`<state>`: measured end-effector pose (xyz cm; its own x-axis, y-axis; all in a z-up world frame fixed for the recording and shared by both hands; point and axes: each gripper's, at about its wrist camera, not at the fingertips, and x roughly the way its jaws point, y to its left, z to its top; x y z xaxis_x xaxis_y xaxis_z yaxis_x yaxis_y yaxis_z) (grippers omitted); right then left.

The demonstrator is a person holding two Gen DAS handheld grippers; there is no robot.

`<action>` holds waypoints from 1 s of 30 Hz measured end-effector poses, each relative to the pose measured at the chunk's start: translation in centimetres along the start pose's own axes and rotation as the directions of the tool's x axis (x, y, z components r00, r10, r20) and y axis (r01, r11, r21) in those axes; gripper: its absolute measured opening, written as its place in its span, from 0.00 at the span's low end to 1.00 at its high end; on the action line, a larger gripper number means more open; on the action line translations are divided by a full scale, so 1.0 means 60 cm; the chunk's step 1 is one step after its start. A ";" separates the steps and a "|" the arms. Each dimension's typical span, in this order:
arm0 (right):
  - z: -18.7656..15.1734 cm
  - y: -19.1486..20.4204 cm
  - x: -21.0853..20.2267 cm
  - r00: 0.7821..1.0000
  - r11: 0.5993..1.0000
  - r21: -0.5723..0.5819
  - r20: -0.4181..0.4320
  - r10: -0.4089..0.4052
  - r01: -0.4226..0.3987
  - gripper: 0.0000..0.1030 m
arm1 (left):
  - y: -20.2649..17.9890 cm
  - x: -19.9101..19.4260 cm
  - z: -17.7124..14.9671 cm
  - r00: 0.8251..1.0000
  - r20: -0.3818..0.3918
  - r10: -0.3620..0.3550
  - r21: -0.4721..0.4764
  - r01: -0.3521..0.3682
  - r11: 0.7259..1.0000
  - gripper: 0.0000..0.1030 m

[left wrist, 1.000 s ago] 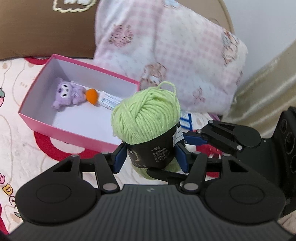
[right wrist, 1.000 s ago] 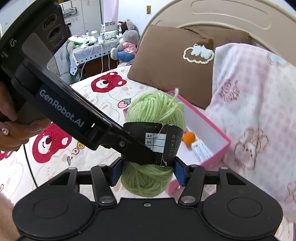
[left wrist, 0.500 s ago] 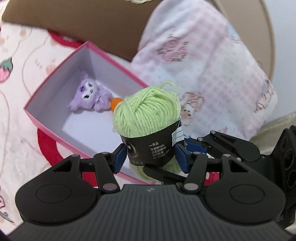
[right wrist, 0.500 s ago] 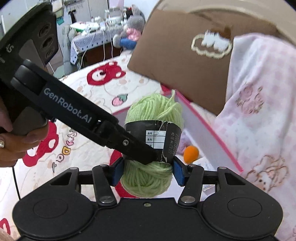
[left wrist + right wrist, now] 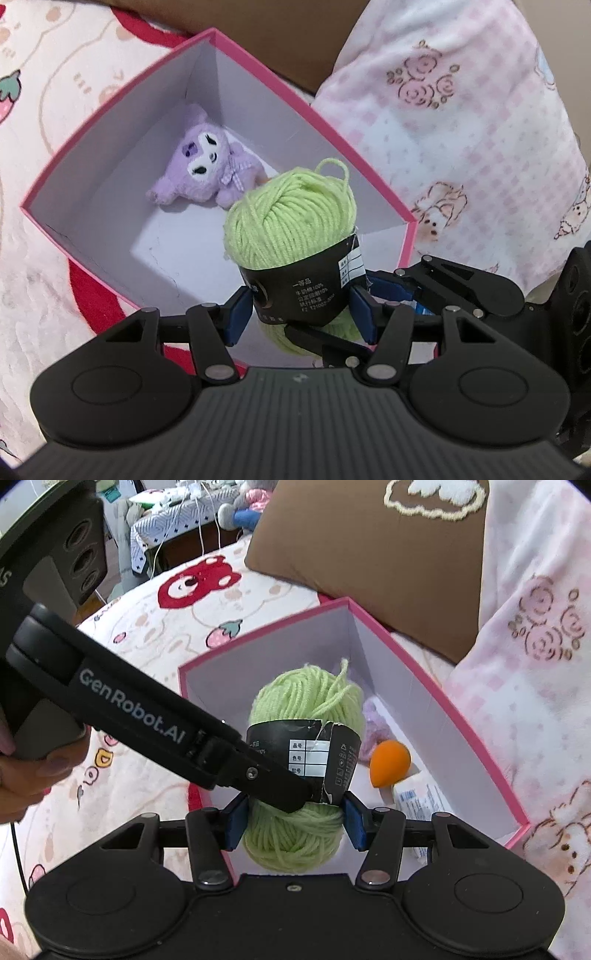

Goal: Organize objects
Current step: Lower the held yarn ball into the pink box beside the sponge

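Item: ball of yarn [image 5: 291, 218], green, with a black paper band [image 5: 314, 757]. Location: held in the air over the open pink box [image 5: 122, 110].

Grip: left gripper [image 5: 301, 314] is pinched on the band; right gripper [image 5: 291, 821] is pinched on the yarn below it, crosswise.

Contents already in box: purple plush toy [image 5: 207, 173], orange sponge [image 5: 389, 762], small white packet [image 5: 421, 797].

Hazards, as judged:
- The band is seen torn; if it slips or rips further, the left grip could be lost.
- Uneven release could let the ball be tipped onto the box wall or rolled onto the bedspread [image 5: 147, 627].
- The loose loop of yarn may be snagged on a finger.
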<state>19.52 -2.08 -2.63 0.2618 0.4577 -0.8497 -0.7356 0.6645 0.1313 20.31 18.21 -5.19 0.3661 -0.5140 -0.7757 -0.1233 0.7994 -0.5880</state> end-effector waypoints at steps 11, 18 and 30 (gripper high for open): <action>-0.016 -0.009 0.055 0.998 0.997 -0.067 -0.053 -0.045 0.041 0.56 | 0.005 0.057 0.013 0.996 -0.079 0.040 0.070 -0.034 0.997 0.54; -0.014 -0.007 0.072 0.993 0.996 -0.090 -0.109 -0.040 0.030 0.54 | 0.006 0.051 0.018 0.996 -0.056 0.074 0.116 -0.067 0.991 0.54; -0.006 0.006 0.082 0.980 0.972 -0.236 -0.189 -0.053 0.007 0.55 | -0.001 0.077 0.021 0.993 0.020 0.116 0.201 -0.118 0.973 0.56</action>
<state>20.29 0.19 -6.95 0.1777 0.3015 -0.9368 -0.8603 0.5098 0.0009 23.18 16.20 -8.44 0.3681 -0.4116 -0.8337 0.0224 0.9004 -0.4346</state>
